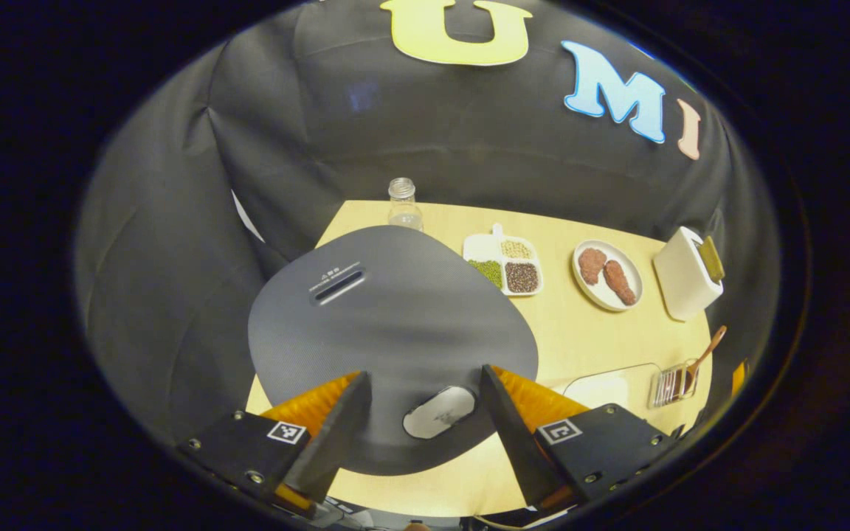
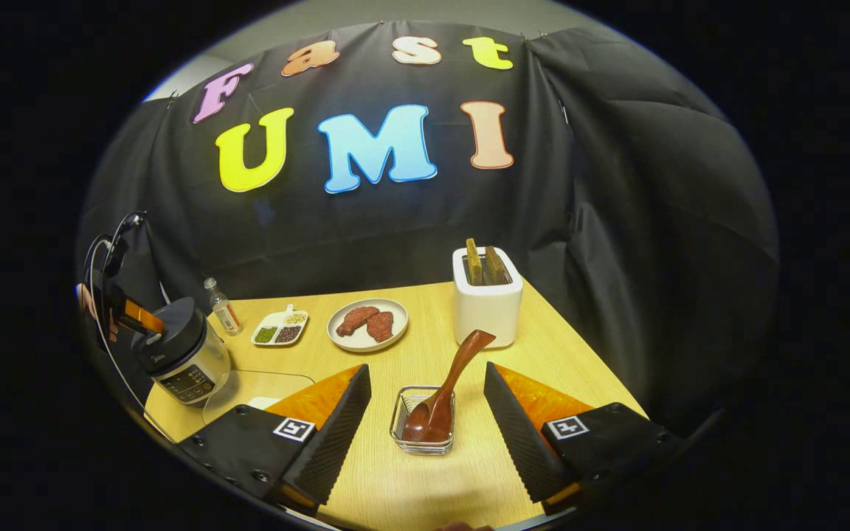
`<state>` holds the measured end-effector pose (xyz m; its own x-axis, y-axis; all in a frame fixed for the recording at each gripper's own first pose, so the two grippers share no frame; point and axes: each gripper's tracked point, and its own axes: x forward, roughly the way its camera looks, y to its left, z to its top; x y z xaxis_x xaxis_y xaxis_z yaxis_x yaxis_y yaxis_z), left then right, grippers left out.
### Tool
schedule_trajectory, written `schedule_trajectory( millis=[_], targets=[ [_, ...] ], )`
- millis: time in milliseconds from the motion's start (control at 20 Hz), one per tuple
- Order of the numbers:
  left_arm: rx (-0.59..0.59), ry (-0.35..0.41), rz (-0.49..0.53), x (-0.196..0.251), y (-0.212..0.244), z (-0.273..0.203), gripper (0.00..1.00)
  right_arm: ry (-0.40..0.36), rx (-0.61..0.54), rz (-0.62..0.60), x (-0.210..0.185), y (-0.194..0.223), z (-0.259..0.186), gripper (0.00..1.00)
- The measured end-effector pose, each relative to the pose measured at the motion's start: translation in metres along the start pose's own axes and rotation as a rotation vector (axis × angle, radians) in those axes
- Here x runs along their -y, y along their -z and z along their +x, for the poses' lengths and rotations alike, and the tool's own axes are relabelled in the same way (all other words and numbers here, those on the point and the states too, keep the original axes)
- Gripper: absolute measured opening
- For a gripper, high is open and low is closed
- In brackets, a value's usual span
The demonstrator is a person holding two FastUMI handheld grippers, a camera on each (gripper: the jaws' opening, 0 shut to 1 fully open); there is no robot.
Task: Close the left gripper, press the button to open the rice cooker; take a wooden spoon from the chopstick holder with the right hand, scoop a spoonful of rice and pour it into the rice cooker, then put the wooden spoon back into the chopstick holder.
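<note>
In the left gripper view I look down on the rice cooker's dark grey lid. Its pale oval button lies between the spread fingers of my left gripper, which is open and hovers just above it. In the right gripper view the rice cooker stands at the table's left edge with the left gripper over it. A wooden spoon leans, bowl down, in the small see-through chopstick holder. My right gripper is open, one finger on each side of the holder, touching neither.
A clear flat container lies beside the cooker. Behind stand a small bottle, a divided dish of beans, a plate with two brown pieces and a white toaster with slices. The table's right edge runs close by.
</note>
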<state>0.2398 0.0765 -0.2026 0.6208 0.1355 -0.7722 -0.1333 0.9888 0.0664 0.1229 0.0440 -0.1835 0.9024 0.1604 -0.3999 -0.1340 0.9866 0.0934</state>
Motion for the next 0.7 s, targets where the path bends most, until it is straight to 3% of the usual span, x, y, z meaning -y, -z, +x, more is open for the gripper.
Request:
schedule_trajectory(
  millis=[350,500,700],
  targets=[
    [-0.006,-0.031,-0.006,0.0,0.002,0.001,0.98,-0.019,-0.019,0.012,0.014,0.01,-0.005,0.98],
    [-0.001,-0.078,-0.06,0.0,0.005,0.0,0.98,-0.013,-0.012,0.016,0.028,0.01,-0.008,0.98],
    [0.042,-0.034,-0.05,0.04,0.024,-0.031,0.95,-0.021,-0.011,0.031,0.046,0.008,-0.009,0.98]
  ],
)
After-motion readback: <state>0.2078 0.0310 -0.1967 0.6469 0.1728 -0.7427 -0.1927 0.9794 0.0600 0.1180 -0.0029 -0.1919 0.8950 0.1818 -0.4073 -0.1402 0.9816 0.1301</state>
